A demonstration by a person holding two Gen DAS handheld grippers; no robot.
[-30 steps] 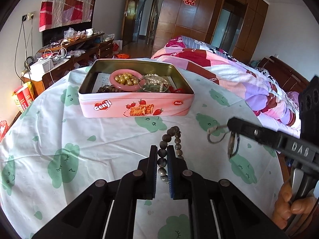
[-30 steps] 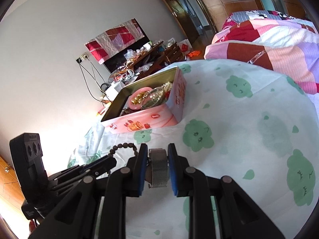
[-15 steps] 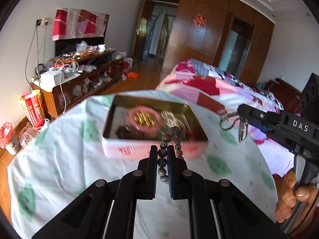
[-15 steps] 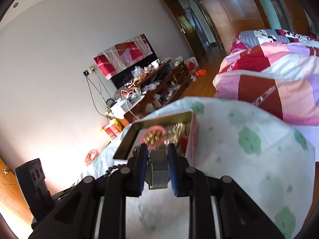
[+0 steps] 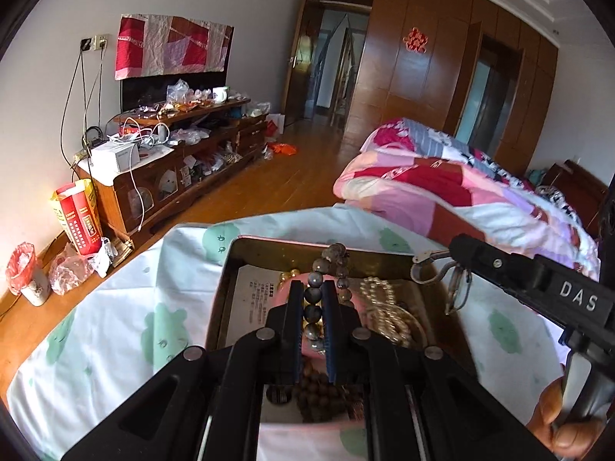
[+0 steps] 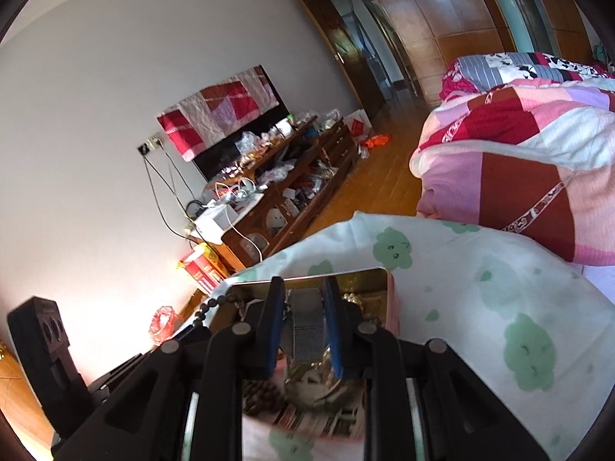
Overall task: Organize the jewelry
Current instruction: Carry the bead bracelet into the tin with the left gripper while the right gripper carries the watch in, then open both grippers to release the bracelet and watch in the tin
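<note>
You are holding both loads over the tin (image 5: 226,269): left gripper (image 5: 312,330) fingers clamping the bead bracelet (image 5: 312,296), right gripper (image 6: 303,330) fingers clamping the mesh watch (image 6: 305,326). The watch's loose clasp, at 3 o'clock of the beads, risks snagging them if you are releasing together.

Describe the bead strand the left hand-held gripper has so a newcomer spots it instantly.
Find the tin on the cloud-print cloth. Above it, the left hand-held gripper pinches a bead strand. Its beads are large, dark and grey, unlike the small pale pearls lying inside.
</note>
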